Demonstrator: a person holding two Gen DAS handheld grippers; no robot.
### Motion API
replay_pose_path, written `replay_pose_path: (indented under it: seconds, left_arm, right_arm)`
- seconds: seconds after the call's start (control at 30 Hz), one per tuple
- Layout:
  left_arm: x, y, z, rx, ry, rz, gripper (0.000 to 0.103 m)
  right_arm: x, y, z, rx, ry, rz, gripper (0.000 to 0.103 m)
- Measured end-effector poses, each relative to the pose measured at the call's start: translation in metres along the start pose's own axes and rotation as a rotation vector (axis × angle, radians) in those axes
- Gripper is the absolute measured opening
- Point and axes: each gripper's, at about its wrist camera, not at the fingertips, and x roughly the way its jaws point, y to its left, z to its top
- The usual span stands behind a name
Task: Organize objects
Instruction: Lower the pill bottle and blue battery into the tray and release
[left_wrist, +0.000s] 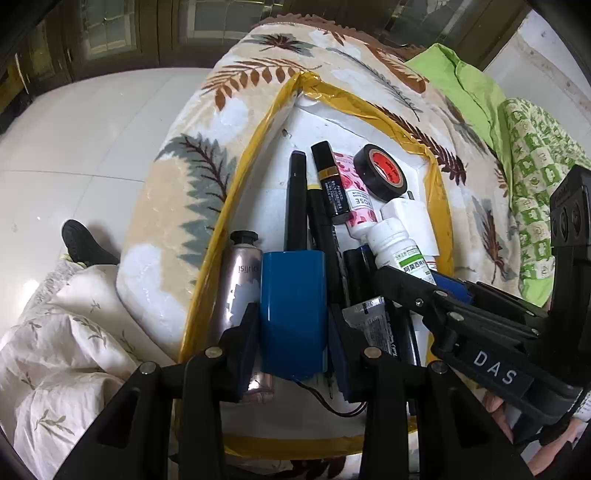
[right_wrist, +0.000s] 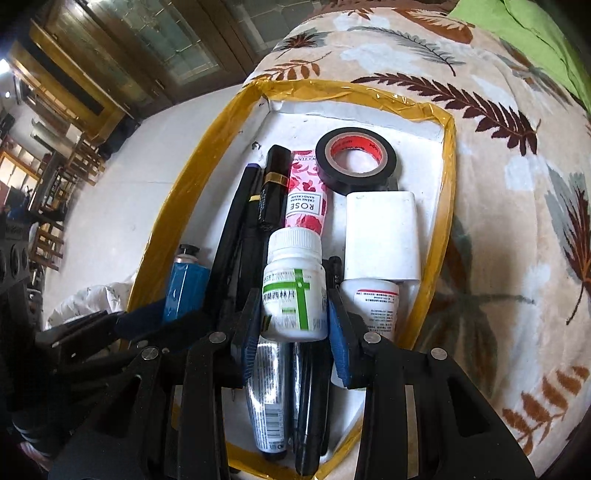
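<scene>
Clamped upright between the left gripper (left_wrist: 293, 332) pads, the blue battery pack (left_wrist: 293, 314) hangs over the tray (left_wrist: 207, 266), while the right gripper (right_wrist: 293, 325) clamps the white pill bottle (right_wrist: 294, 284) alongside

So my bed's got this leaf-print fleece blanket (right_wrist: 491, 192) over it, and sitting right on that is the white tray with yellow tape edging (right_wrist: 448, 192). Green bedding (left_wrist: 476, 85) bunches up around 1 o'clock from the tray.
</scene>
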Motion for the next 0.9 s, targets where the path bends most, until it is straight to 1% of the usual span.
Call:
replay_pose_path:
  seconds: [0.1,0.17,0.2,0.23,0.27,0.3,0.33,0.43,0.53,0.63,0.67,0.73,0.77,0.83,0.9]
  left_arm:
    - [-0.004,0.002,0.0,-0.019,-0.033,0.025,0.036]
    - [-0.011,0.006,0.0,-0.04,-0.068,0.006,0.037]
    - [-0.015,0.008,0.0,-0.047,-0.087,-0.01,0.043]
    - [-0.018,0.009,0.0,-0.054,-0.105,-0.025,0.054]
    - [-0.02,0.01,0.0,-0.059,-0.119,-0.031,0.058]
    - [-0.022,0.01,0.0,-0.062,-0.131,-0.029,0.062]
    - [-0.024,0.01,0.0,-0.061,-0.143,-0.026,0.063]
    - [-0.026,0.007,0.0,-0.047,-0.158,-0.004,0.064]
    - [-0.03,0.0,-0.002,-0.017,-0.192,0.051,0.065]
    - [-0.041,-0.01,-0.005,0.022,-0.288,0.196,0.071]
    - [-0.046,-0.013,-0.006,0.036,-0.32,0.219,0.071]
    - [-0.053,-0.014,-0.007,0.049,-0.364,0.235,0.073]
    - [-0.057,-0.015,-0.008,0.051,-0.382,0.254,0.074]
    - [-0.061,-0.016,-0.009,0.058,-0.404,0.302,0.076]
    - [-0.064,-0.017,-0.009,0.066,-0.414,0.324,0.076]
  right_arm:
    - [-0.002,-0.005,-0.001,0.032,-0.007,0.033,0.035]
    - [-0.003,-0.008,-0.002,0.053,-0.01,0.066,0.036]
    - [-0.004,-0.008,-0.003,0.053,-0.013,0.079,0.036]
    - [-0.006,-0.008,-0.004,0.046,-0.015,0.083,0.039]
    - [-0.007,-0.007,-0.005,0.041,-0.017,0.079,0.043]
    - [-0.008,-0.006,-0.005,0.038,-0.023,0.077,0.045]
    - [-0.01,-0.006,-0.006,0.038,-0.031,0.084,0.047]
    - [-0.012,-0.008,-0.006,0.047,-0.037,0.092,0.048]
    - [-0.017,-0.01,-0.006,0.056,-0.05,0.098,0.048]
    - [-0.024,-0.014,-0.008,0.071,-0.069,0.106,0.048]
    - [-0.025,-0.015,-0.009,0.076,-0.073,0.108,0.048]
    - [-0.03,-0.017,-0.01,0.088,-0.082,0.116,0.048]
    - [-0.031,-0.018,-0.011,0.091,-0.085,0.119,0.048]
    - [-0.034,-0.019,-0.013,0.096,-0.089,0.126,0.048]
    - [-0.037,-0.019,-0.015,0.096,-0.089,0.131,0.048]
